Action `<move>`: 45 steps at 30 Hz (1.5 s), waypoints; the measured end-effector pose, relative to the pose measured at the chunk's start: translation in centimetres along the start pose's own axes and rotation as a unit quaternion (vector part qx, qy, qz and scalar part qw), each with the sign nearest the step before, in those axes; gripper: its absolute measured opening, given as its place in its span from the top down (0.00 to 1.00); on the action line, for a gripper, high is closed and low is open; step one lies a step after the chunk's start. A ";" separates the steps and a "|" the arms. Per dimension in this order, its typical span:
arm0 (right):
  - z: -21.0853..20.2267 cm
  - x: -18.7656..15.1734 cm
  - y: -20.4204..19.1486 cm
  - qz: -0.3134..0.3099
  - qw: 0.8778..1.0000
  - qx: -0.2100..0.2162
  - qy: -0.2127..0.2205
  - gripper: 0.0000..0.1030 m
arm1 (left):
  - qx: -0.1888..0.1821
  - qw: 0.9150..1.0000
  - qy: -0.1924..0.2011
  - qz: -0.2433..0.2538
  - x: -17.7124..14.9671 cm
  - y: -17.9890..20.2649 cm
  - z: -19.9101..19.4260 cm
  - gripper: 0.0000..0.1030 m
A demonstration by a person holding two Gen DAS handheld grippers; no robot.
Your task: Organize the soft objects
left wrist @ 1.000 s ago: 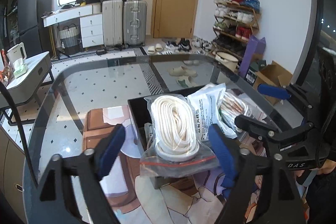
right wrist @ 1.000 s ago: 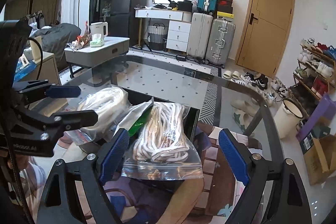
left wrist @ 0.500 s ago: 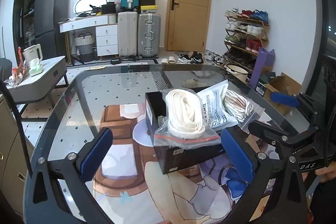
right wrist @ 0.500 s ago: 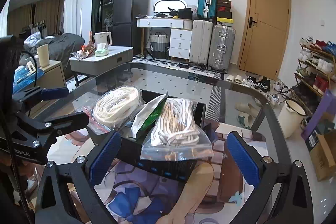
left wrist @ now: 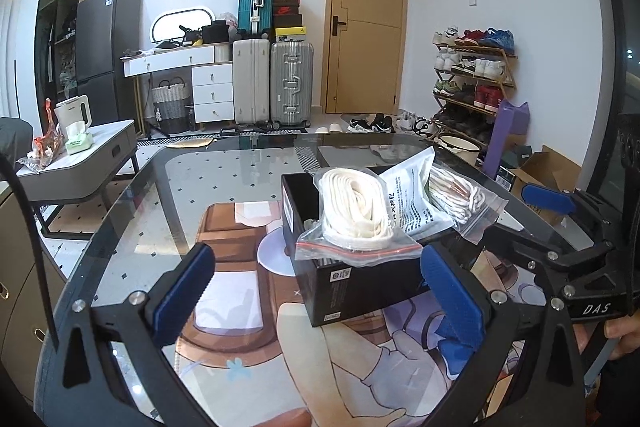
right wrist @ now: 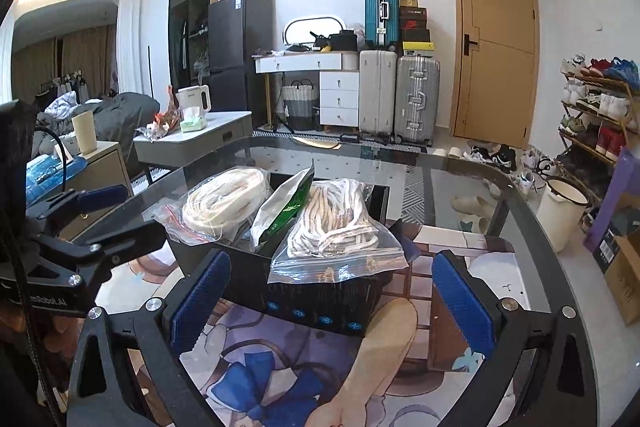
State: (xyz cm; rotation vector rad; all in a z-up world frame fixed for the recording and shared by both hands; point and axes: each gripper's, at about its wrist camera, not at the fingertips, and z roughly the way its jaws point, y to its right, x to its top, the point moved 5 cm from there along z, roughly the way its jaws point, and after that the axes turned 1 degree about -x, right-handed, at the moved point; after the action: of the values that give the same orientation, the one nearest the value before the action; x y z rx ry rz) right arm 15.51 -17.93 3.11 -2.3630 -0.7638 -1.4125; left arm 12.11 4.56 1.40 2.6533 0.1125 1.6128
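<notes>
Now your grippers stand clear of the box (left wrist: 352, 287).
Both jaws, just opened, hold nothing; three bags sit inside, sorted.

- A glass table (left wrist: 132, 195) with a dark rounded rim carries everything; the tiled floor shows through its clear top.
- A printed cartoon mat (left wrist: 224, 303) lies flat on the glass, covering the near part of the top.
- A black box (left wrist: 352, 287) stands on the mat, open at the top.
- The far stretch of the glass (right wrist: 460, 163) lies beyond the mat and the box.
- In the right wrist view the same box (right wrist: 320, 303) sits on the mat (right wrist: 280, 367), with a row of small blue marks along its near side.
</notes>
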 end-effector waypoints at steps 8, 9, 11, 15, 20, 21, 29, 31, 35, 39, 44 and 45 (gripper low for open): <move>-0.3 -0.2 0.2 0.007 1.000 0.001 0.012 0.01 | 0.000 1.000 -0.002 0.003 -0.4 0.3 0.1 0.00; -0.4 -0.2 0.2 0.008 1.000 0.000 0.014 0.01 | 0.001 1.000 -0.001 0.004 -0.4 0.2 0.0 0.00; -0.5 -0.2 0.2 0.007 1.000 -0.006 0.017 0.01 | 0.002 1.000 0.001 0.003 -0.3 0.1 -0.1 0.00; -0.6 -0.2 0.2 0.007 1.000 -0.011 0.017 0.01 | 0.002 1.000 0.003 -0.004 -0.3 0.0 -0.2 0.00; -0.8 -0.2 0.2 0.006 1.000 -0.013 0.021 0.01 | 0.002 1.000 -0.006 -0.011 -0.3 -0.2 0.1 0.00; -0.8 -0.3 0.2 0.005 1.000 -0.012 0.022 0.01 | 0.000 1.000 -0.006 -0.011 -0.3 -0.2 0.2 0.00; -0.8 -0.2 0.1 0.006 1.000 -0.012 0.022 0.01 | 0.000 1.000 -0.006 -0.016 -0.2 -0.1 0.3 0.00; -0.7 -0.2 0.1 0.006 1.000 -0.012 0.021 0.01 | 0.000 1.000 -0.006 -0.019 -0.1 -0.1 0.3 0.00; -0.8 -0.3 0.1 0.005 1.000 -0.012 0.021 0.01 | 0.000 1.000 -0.006 -0.016 -0.2 -0.2 0.3 0.00; -0.8 -0.3 0.1 0.005 1.000 -0.012 0.021 0.01 | 0.000 1.000 -0.005 -0.016 -0.2 -0.2 0.4 0.00; -0.8 -0.2 0.1 0.005 1.000 -0.012 0.022 0.01 | -0.001 1.000 -0.004 -0.015 -0.4 -0.3 0.1 0.00; -0.8 -0.3 0.1 0.005 1.000 -0.012 0.021 0.01 | -0.001 1.000 -0.004 -0.015 -0.3 -0.3 0.1 0.00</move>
State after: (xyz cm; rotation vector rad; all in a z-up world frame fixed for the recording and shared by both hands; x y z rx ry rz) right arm 14.91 -18.46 3.26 -2.3439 -0.7260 -1.4710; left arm 12.05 4.86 1.01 2.6432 0.1498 1.5936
